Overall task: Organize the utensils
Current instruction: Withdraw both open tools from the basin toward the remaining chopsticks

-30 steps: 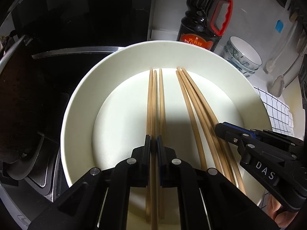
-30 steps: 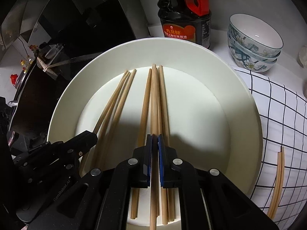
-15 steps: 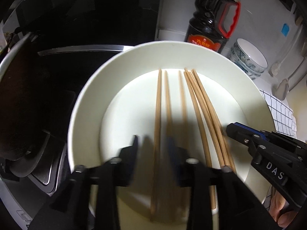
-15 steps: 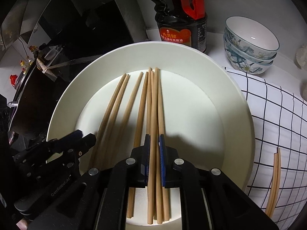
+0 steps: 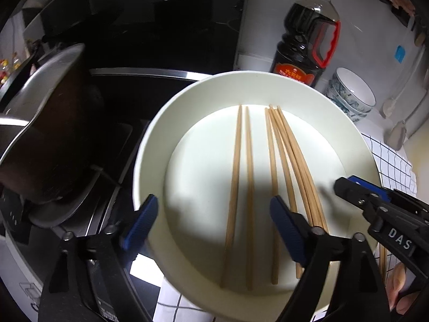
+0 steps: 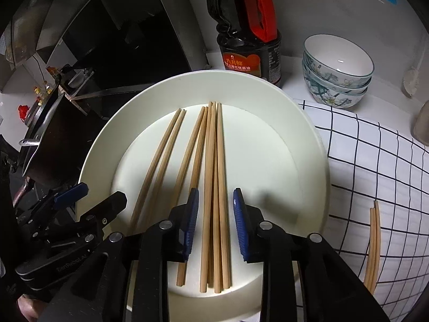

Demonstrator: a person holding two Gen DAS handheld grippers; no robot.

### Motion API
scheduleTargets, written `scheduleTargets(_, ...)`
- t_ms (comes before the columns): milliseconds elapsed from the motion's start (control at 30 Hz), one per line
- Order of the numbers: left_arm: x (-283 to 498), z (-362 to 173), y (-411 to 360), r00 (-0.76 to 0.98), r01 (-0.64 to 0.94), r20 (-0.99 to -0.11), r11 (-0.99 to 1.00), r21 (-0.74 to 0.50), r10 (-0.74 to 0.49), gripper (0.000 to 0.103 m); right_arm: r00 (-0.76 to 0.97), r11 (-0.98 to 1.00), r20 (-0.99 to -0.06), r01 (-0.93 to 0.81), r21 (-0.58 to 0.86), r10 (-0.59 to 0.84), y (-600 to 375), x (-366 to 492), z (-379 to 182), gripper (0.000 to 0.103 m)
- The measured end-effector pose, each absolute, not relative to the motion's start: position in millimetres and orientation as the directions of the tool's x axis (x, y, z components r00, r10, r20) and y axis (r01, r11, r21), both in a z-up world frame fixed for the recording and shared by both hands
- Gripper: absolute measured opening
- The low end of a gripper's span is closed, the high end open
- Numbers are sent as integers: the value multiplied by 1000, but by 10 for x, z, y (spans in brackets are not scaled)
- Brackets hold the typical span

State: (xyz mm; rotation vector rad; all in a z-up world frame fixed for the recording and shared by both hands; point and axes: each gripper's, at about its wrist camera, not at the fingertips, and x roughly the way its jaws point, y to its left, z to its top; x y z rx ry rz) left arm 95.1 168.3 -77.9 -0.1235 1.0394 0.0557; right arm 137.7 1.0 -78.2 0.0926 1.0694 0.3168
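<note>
A large white plate (image 5: 316, 102) (image 6: 303, 139) holds several wooden chopsticks. Two chopsticks (image 5: 241, 187) lie side by side at the plate's left, and a bundle (image 5: 289, 166) (image 6: 214, 182) lies to their right. My left gripper (image 5: 214, 220) is open wide above the left pair, holding nothing. My right gripper (image 6: 214, 222) is open with its jaws either side of the bundle, holding nothing. Each gripper shows at the edge of the other's view, the right in the left wrist view (image 5: 375, 204) and the left in the right wrist view (image 6: 80, 209).
A dark soy sauce bottle (image 6: 249, 35) stands behind the plate. Stacked patterned bowls (image 6: 337, 69) sit at the back right. Two more chopsticks (image 6: 374, 244) lie on a checked cloth (image 6: 375, 161) at the right. A dark pan (image 5: 45, 139) and stove are at the left.
Both grippers were shut on chopsticks a second ago. The left opened first and pulled back, then the right opened. The chopsticks now lie loose on the plate.
</note>
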Motion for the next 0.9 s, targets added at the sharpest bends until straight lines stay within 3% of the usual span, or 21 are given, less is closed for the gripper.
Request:
scheduleTargets(100, 899, -758, 1653, 503, -109, -864, 991, -80, -14, 86, 450, 952, -843, -213, 220, 296, 0, 1323, -747, 36)
scheduleTargets(367, 716, -566, 1582, 539, -114, -842, 990, -78, -4, 87, 478, 952, -828, -227, 204, 292, -69, 1137, -593, 41)
scheduleTargets(500, 632, -483, 1537, 546, -119, -838, 990, -81, -2, 89, 501, 953, -815, -224, 204, 292, -156, 1013, -495, 55)
scheduleTargets(900, 329, -287, 1268, 571, -130, -821, 989, -72, 16, 97, 549, 964, -793, -179, 195, 262, -542, 679, -359, 65)
